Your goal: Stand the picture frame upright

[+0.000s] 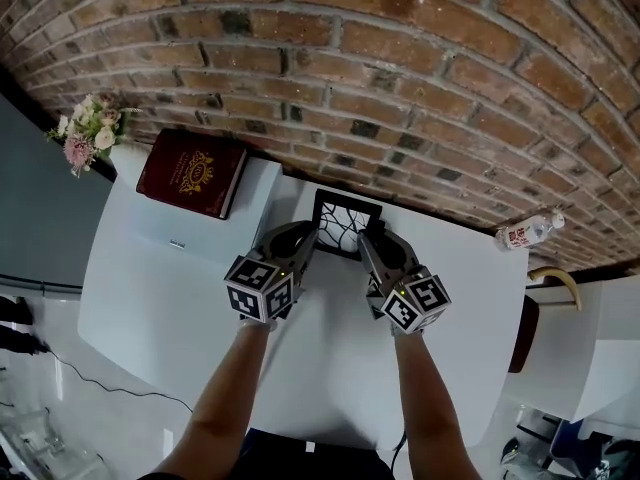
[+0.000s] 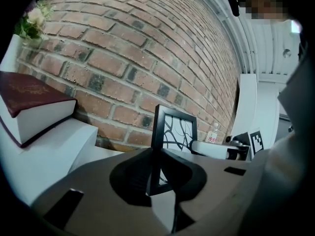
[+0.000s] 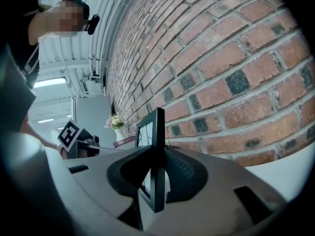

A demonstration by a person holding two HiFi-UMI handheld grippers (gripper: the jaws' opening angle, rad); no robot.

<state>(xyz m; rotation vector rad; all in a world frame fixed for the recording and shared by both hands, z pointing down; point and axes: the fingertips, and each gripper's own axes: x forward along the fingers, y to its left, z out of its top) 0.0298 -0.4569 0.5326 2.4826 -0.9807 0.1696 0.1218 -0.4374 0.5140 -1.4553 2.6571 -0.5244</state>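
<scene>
**Both claws pinch the frame**

The black rectangular picture frame (image 1: 346, 222), with a white branching pattern, is upright at the far end of the white bench (image 1: 330, 358), near the red brick wall (image 1: 400, 78). The left claw (image 1: 311, 234) pinches its left edge. The right claw (image 1: 369, 236) pinches its right edge.

Maroon book (image 1: 192, 172) near flowers (image 1: 88, 130); plastic bottle (image 1: 528, 232), apparently lying, by brick wall (image 1: 400, 68).

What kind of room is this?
Probably an indoor office or studio corner set up like a home: a red brick wall, a white table with a black picture frame, a dark red hardcover book and pink and white flowers.
</scene>
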